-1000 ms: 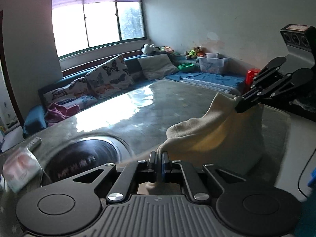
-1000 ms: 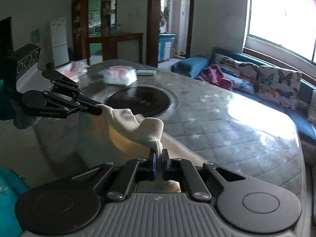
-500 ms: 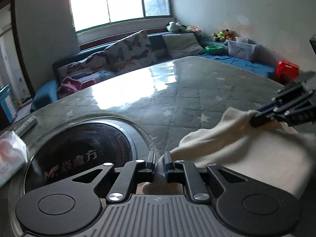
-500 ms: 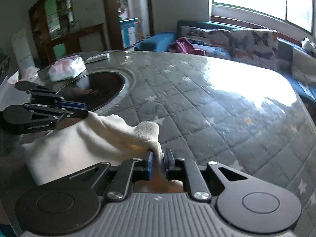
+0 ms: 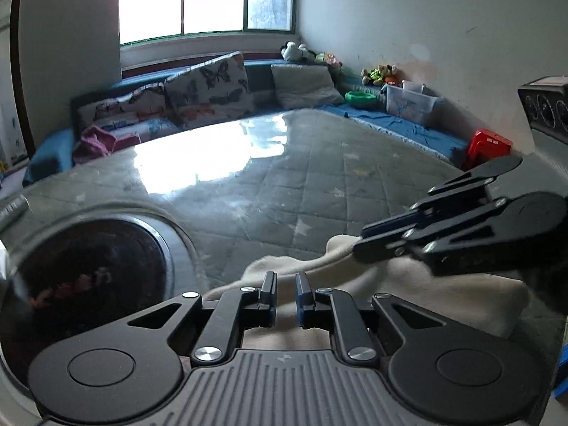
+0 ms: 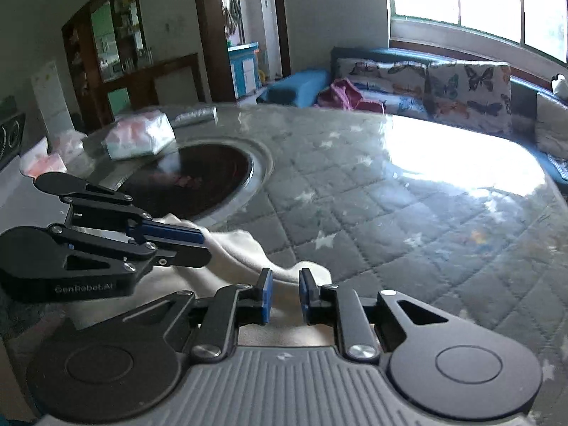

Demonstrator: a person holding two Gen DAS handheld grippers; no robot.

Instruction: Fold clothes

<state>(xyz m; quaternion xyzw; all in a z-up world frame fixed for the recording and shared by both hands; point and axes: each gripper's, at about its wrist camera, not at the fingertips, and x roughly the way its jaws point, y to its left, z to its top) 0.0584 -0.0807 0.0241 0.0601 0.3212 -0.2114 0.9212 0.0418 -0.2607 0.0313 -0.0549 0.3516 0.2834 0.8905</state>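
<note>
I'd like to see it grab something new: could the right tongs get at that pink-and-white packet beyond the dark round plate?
Probably, with a long stretch. The right tongs, jaws opening, sit over the cream cloth; the packet lies across the dark round plate, nothing blocking.

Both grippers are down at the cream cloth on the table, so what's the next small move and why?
Probably draw both grippers back off the cream cloth. The left gripper stands parted, the right gripper is opening, neither pinching the fabric, and the cloth lies on the quilted table, so this fold looks laid down.
</note>
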